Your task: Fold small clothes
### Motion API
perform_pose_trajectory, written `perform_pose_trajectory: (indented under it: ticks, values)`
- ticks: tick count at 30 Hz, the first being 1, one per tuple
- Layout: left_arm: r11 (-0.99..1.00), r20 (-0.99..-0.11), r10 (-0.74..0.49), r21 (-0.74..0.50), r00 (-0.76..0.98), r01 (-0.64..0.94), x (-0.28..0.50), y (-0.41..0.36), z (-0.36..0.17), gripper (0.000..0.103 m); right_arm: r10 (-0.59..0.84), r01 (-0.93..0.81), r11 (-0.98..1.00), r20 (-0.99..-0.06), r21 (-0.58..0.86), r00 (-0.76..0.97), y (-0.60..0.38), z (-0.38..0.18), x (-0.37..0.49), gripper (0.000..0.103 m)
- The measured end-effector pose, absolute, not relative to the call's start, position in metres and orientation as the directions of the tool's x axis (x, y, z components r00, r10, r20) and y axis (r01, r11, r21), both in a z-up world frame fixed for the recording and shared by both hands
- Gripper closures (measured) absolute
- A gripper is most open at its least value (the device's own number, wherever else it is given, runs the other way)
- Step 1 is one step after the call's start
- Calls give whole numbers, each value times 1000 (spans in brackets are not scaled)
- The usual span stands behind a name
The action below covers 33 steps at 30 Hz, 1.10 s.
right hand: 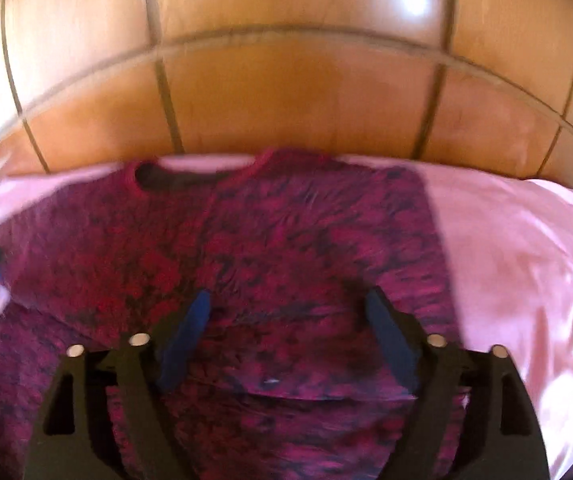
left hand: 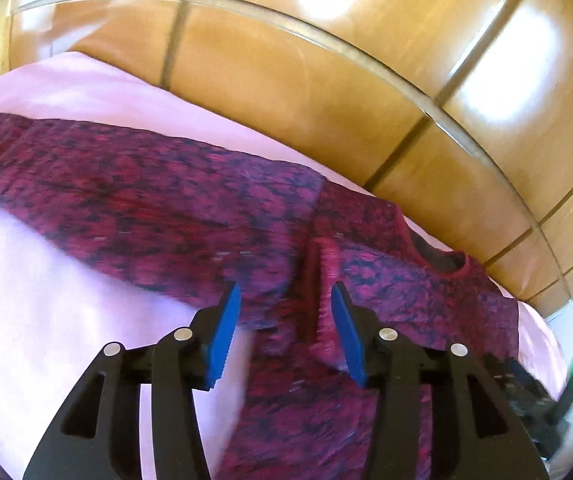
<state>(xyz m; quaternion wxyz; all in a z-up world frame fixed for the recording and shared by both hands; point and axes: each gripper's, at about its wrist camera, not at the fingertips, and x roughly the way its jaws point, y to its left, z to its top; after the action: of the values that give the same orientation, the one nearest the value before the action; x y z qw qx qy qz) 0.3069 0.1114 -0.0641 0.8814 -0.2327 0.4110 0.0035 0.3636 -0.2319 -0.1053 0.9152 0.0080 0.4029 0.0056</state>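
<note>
Both wrist views are angled steeply down, close above a magenta sweater (left hand: 214,208) on a pink bedsheet (right hand: 526,264); the sweater's neckline and a wooden headboard (right hand: 286,92) are shared.

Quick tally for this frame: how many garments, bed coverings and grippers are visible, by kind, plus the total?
Magenta-and-dark mottled knit sweater, lying on the sheet: 1
Pale pink satin bed sheet: 1
Black two-finger grippers with blue pads: 2, the left gripper and the right gripper, both open over the knit
Total: 4
</note>
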Motion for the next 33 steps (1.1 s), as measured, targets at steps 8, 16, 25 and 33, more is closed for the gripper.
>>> perform_pose_trajectory:
  ticks: [8,16,25,33]
  values:
    - [744,-674,-139,-555,725,-373,262,230,-69,57,-38,18,999,-715,-36,699,-222,-114,357,13]
    - [482,-673,-35,-659,739,-577,249,344,-89,57,-44,28,999,-717,-34,695,-223,-116,358,8]
    - [296,-666,-12,-715,746,-633,273,401,-113,60,-58,37,998,-715,-45,696,-222,-117,358,6]
    - [618,-647,-5,-602,763,-506,294,347,-59,90,-50,38,999,-717,-32,696,-224,-118,360,5]
